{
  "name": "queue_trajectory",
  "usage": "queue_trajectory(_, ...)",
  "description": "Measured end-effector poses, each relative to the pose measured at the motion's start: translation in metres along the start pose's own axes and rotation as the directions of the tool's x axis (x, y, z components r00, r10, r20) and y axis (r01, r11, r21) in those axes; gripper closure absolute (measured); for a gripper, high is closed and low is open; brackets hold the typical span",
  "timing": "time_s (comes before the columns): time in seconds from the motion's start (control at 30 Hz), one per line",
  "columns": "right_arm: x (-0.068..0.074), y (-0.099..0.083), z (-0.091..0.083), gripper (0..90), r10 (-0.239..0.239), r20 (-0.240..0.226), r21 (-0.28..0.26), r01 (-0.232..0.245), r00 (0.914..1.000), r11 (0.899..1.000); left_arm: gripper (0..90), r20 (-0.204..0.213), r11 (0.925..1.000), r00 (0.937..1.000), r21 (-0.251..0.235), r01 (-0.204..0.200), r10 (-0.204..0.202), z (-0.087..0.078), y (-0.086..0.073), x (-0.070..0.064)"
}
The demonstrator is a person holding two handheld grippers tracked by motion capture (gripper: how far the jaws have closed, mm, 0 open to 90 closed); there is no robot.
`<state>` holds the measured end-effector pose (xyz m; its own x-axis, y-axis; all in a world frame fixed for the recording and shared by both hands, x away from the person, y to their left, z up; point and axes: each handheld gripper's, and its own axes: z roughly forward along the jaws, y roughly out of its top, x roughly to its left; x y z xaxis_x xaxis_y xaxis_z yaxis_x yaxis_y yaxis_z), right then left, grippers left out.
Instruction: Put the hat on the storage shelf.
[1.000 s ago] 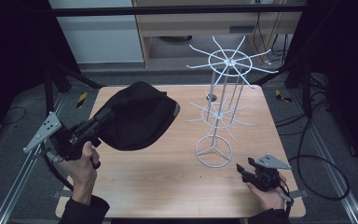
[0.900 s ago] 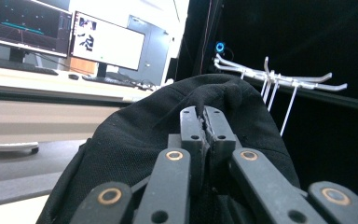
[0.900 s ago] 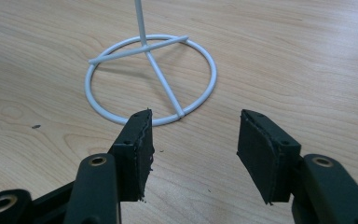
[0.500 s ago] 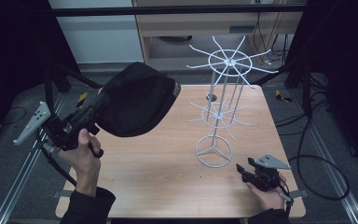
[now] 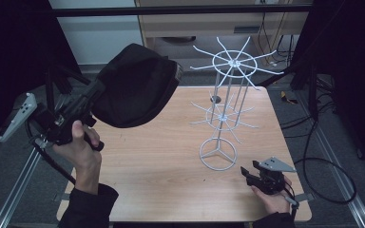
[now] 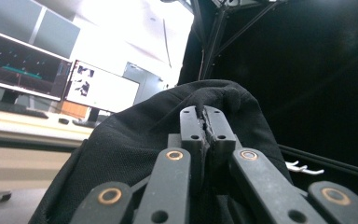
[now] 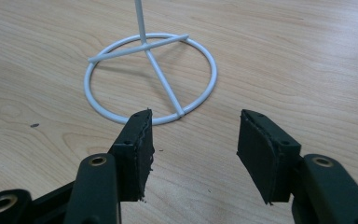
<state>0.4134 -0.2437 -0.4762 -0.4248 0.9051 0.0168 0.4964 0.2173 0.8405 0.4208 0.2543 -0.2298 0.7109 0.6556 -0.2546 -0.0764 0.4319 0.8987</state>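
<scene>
A black cap (image 5: 135,85) hangs in the air over the table's left rear corner, held by my left gripper (image 5: 94,93), whose jaws are shut on the cap's fabric (image 6: 205,100). A white wire rack (image 5: 228,85) with two tiers of radial arms stands on a ring base (image 5: 217,154) right of the table's middle. My right gripper (image 5: 251,173) rests low near the table's front right, just in front of the ring base (image 7: 151,77); its fingers (image 7: 137,140) stand apart with nothing between them.
The wooden table (image 5: 161,161) is bounded by metal rails left and right. Cables (image 5: 323,161) lie on the floor to the right. A small dark disc (image 5: 215,99) sits on the table behind the rack. Monitors (image 6: 102,88) glow far behind the cap.
My left gripper has lifted the cap higher and carried it slightly toward the rack's side. The right gripper has stayed put.
</scene>
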Motion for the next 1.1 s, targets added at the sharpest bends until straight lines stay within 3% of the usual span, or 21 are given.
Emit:
queue_trajectory(0.23, 0.0, 0.0, 0.0, 45.3, -0.001, -0.003, 0.0, 0.001, 1.0, 1.0, 87.5, 0.032, 0.9997, 0.9992, -0.015, -0.021, 0.021, 0.015, 0.008, -0.017)
queue_trajectory(0.47, 0.001, 0.0, 0.0, 45.3, 0.001, -0.004, 0.002, -0.001, 1.0, 1.0, 87.5, 0.056, 0.9997, 0.9982, 0.011, -0.022, 0.021, 0.037, 0.001, -0.026)
queue_trajectory(0.73, 0.0, 0.0, 0.001, 45.3, 0.002, -0.005, 0.002, -0.002, 1.0, 1.0, 87.4, 0.058, 0.999, 0.9983, 0.042, -0.012, 0.009, 0.049, -0.013, -0.026)
queue_trajectory(0.87, 0.001, 0.0, 0.001, 45.3, -0.001, -0.007, 0.001, 0.001, 1.0, 1.0, 87.3, 0.057, 0.9986, 0.9983, 0.053, 0.008, -0.011, 0.047, -0.023, -0.022)
queue_trajectory(1.1, 0.001, 0.0, 0.001, 45.3, -0.001, -0.005, 0.003, 0.001, 1.0, 1.0, 86.9, 0.037, 0.9956, 0.9993, 0.093, 0.005, -0.009, 0.041, -0.036, -0.016)
